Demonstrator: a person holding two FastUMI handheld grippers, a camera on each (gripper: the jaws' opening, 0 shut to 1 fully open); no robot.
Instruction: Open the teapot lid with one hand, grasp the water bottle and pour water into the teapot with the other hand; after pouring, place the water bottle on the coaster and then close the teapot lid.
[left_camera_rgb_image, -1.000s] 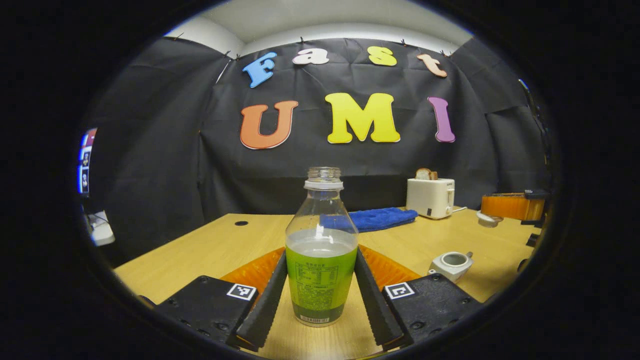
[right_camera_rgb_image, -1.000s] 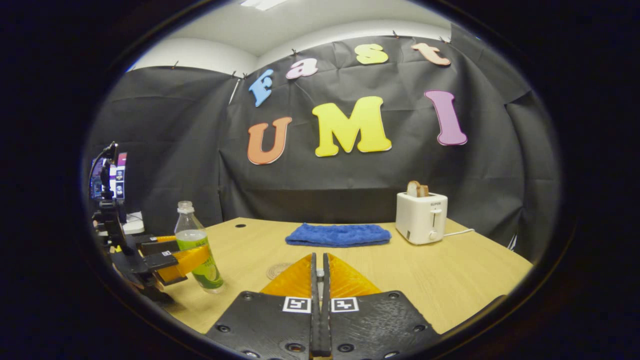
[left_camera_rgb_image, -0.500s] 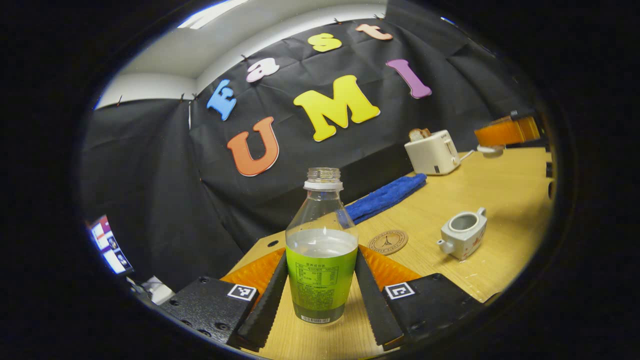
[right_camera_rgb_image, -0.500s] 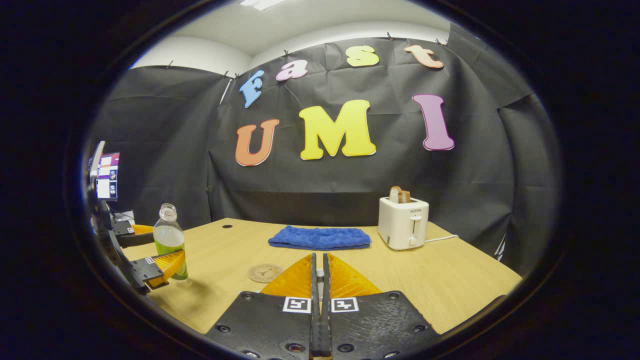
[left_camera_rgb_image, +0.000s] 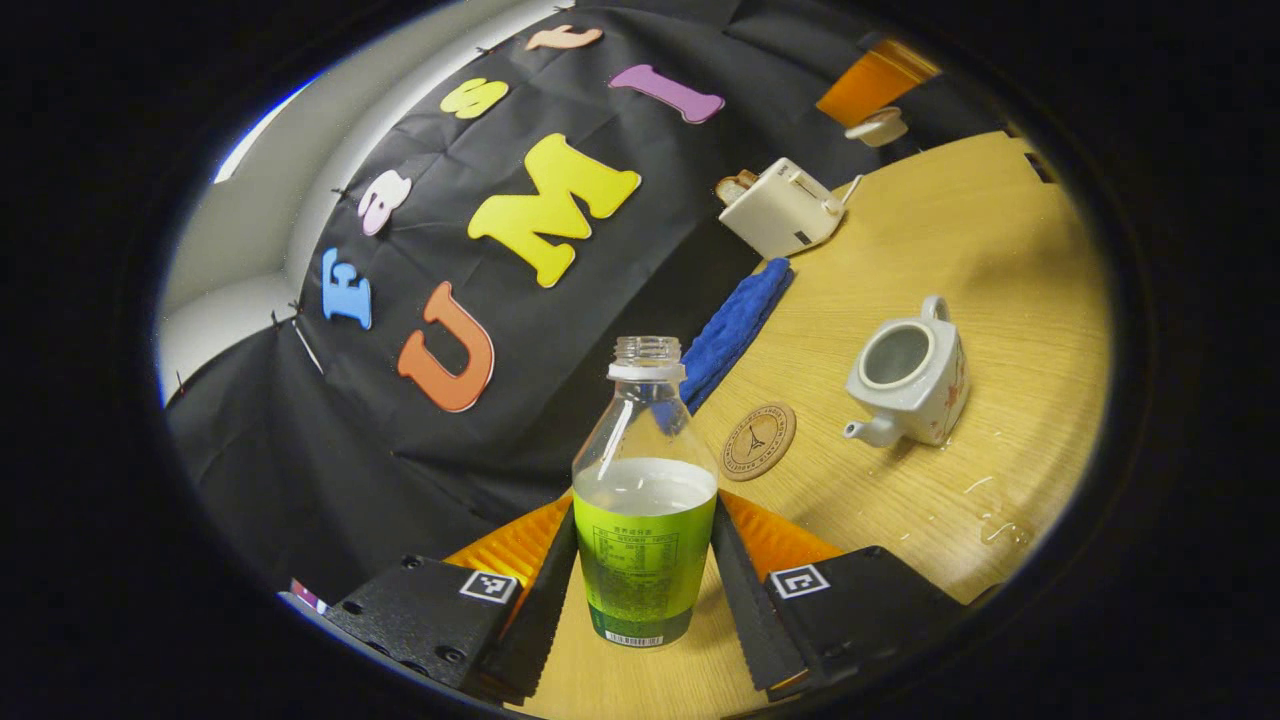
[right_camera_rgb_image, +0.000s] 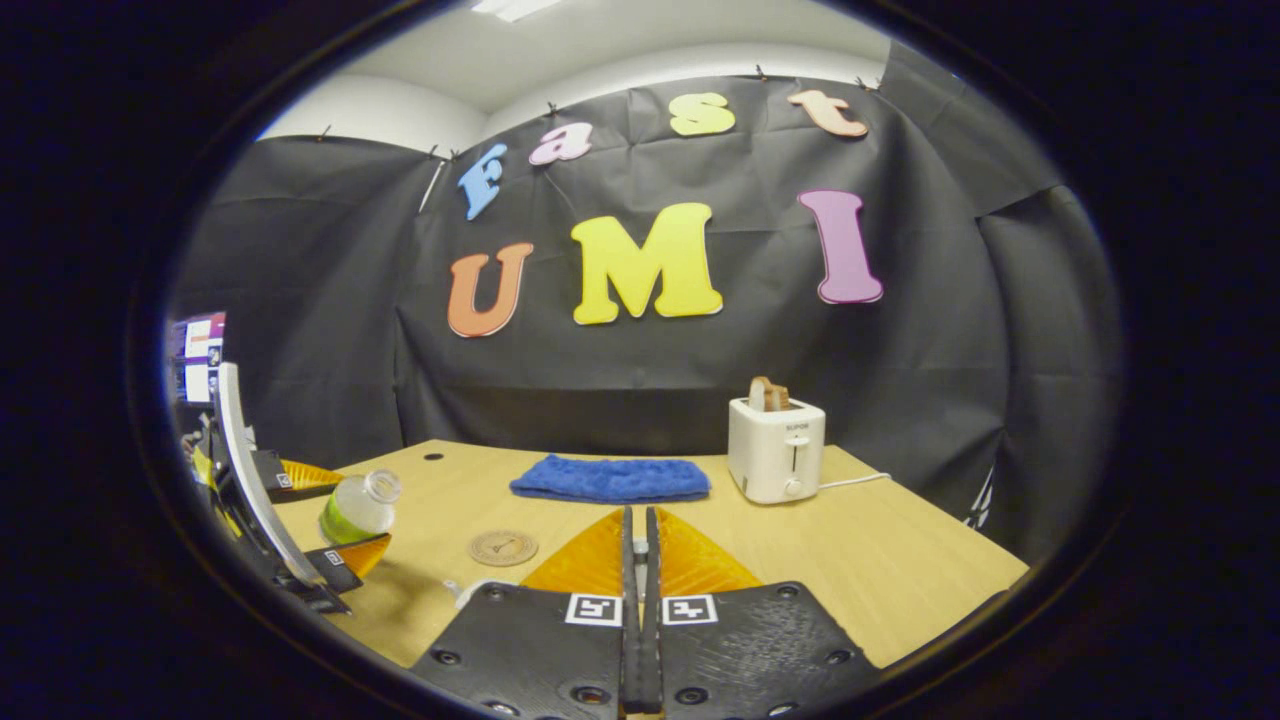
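The left gripper (left_camera_rgb_image: 645, 590) had its jaws clamped on the water bottle (left_camera_rgb_image: 644, 520), which sat between them, uncapped, its green label's print too small to read. Seen from the right gripper view, the bottle leaned over the worktop (right_camera_rgb_image: 900, 560). The open teapot (left_camera_rgb_image: 905, 375) stood near the coaster (left_camera_rgb_image: 757, 441). The right gripper (right_camera_rgb_image: 640, 600) held its jaws together.

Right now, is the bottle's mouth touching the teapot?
Apart. In the left gripper view the water bottle mouth and the open teapot have bare table between them.
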